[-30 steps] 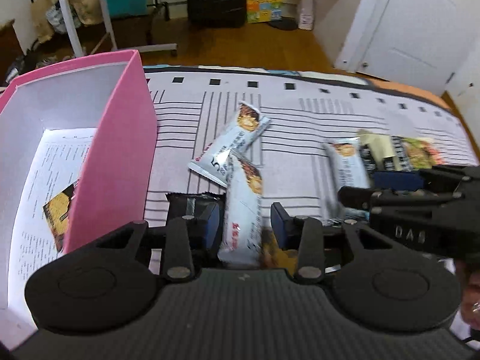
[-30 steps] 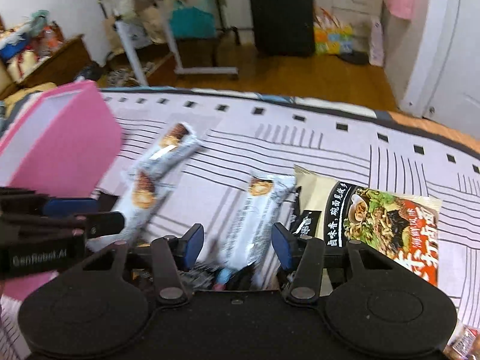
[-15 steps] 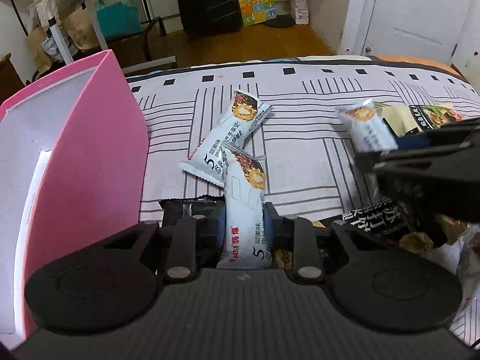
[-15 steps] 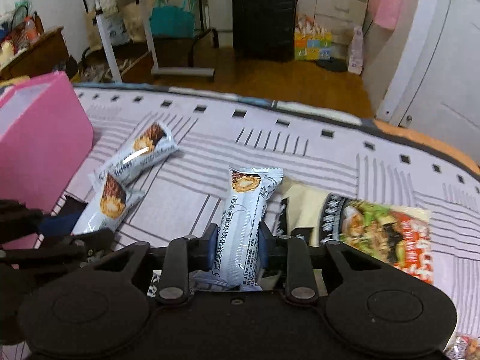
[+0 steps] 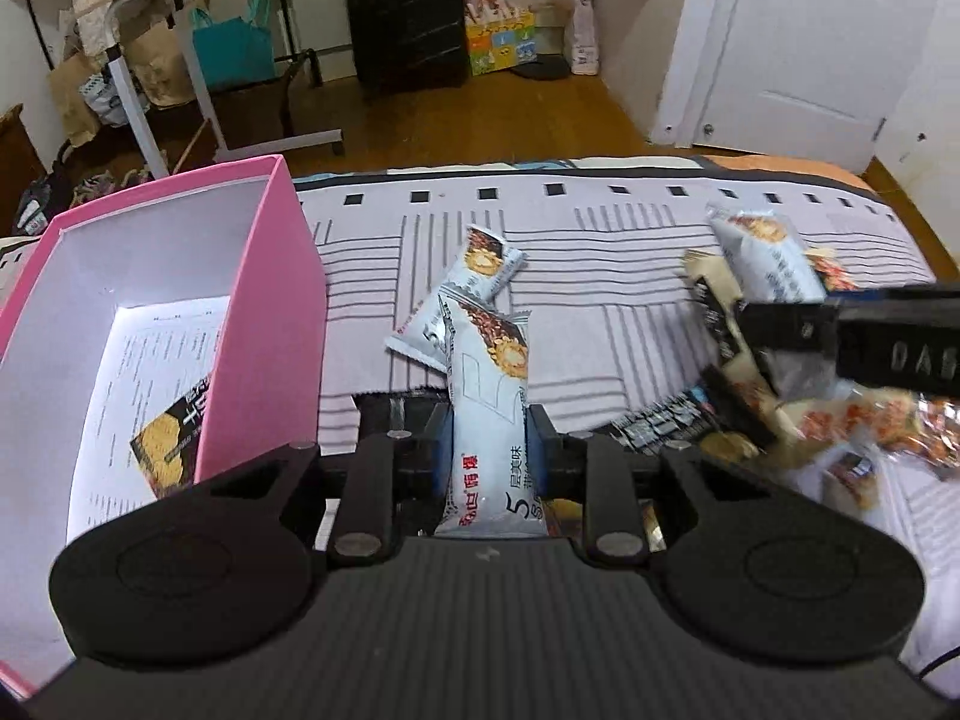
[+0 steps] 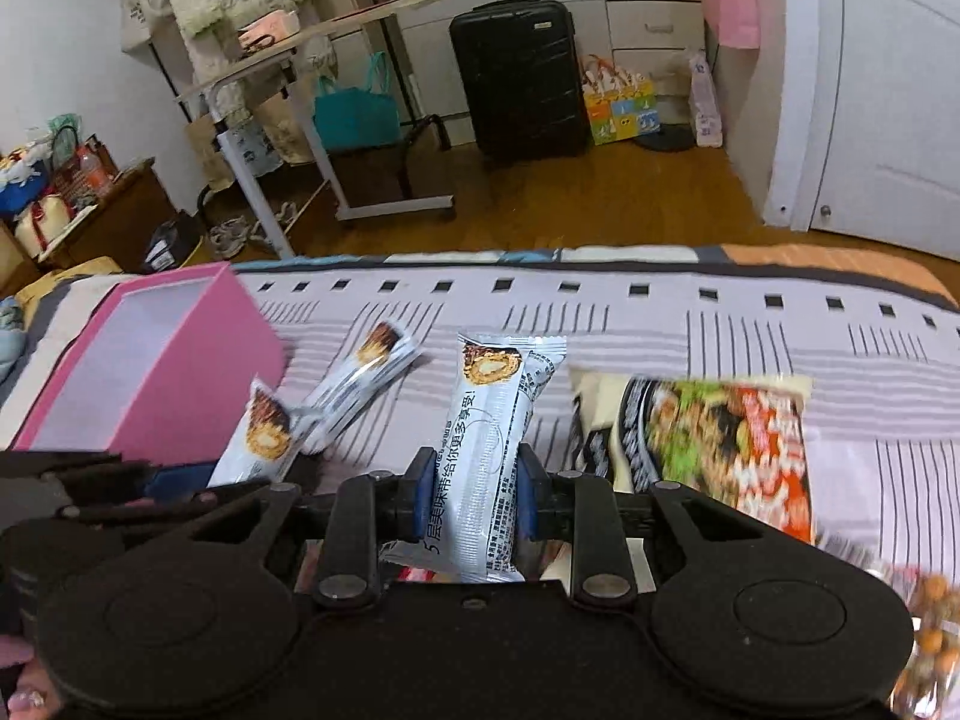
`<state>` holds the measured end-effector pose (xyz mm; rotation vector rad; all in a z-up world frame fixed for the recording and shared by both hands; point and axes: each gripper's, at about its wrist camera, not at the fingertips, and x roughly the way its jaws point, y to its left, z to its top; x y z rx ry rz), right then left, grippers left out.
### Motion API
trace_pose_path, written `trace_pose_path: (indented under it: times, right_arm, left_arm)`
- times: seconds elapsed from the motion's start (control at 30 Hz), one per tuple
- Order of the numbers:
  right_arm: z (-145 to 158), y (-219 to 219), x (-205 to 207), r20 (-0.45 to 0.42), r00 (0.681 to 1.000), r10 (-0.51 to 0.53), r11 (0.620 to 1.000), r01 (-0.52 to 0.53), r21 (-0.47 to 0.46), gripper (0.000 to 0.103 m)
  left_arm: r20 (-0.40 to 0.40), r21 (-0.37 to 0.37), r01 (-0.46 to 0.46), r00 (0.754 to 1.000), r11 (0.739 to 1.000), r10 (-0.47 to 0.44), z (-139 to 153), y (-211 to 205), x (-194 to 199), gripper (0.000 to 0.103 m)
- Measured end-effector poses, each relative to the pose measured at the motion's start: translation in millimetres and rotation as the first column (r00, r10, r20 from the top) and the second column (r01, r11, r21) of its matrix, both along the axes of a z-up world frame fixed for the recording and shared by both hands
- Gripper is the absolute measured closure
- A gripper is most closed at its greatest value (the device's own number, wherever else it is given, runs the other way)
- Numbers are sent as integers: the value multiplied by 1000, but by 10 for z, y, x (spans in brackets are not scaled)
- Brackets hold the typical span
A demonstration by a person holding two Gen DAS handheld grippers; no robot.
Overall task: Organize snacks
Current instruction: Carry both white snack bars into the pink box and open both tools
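My left gripper (image 5: 489,444) is shut on a silver-white snack bar (image 5: 489,396), lifted off the striped bed cover. A second silver bar (image 5: 462,294) lies on the cover just beyond it. The open pink box (image 5: 264,312) stands at the left, with a dark and yellow packet (image 5: 174,444) on its paper-lined floor. My right gripper (image 6: 474,495) is shut on another silver-white snack bar (image 6: 492,420), also raised. In the left wrist view that right gripper (image 5: 840,330) shows at the right with its bar (image 5: 768,258).
A large noodle packet (image 6: 714,444) lies right of my right gripper, and several small snack packets (image 5: 840,438) are heaped at the cover's right. A black packet (image 5: 390,408) lies under my left gripper. Beyond the bed are wooden floor, a black suitcase (image 6: 516,72) and a white door (image 5: 798,42).
Both grippers closed on their silver bars and lifted them off the cover. The view pulled up and back, and the pink box shows more of its inside.
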<state>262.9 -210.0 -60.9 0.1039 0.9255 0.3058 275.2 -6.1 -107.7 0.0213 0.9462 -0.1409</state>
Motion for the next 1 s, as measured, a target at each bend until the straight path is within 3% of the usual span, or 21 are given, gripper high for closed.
trace_pose_path:
  times: [0.37,0.53,0.83,1.0]
  right_arm:
    - [228,182,-646,-57,993,107,994,-106,8,72]
    - [413,250,-856,-90,981,169,986,-169,14,72]
    - [743,324,-1101,-112,963,244,968,-236,81,72]
    - [918,497,-1167,-69,952,298,951,-290,111,72]
  left_arm:
    - [-60,-108,42,997,993,-48,384,192,-641,79]
    - [-30,-185,86,995,979,-93,653,332,-974,79]
    - [43,-154,90,996,984,-84,1039,571,-1320,79]
    - [77,-179,84,994,980,-71,1219,790,-1420,79]
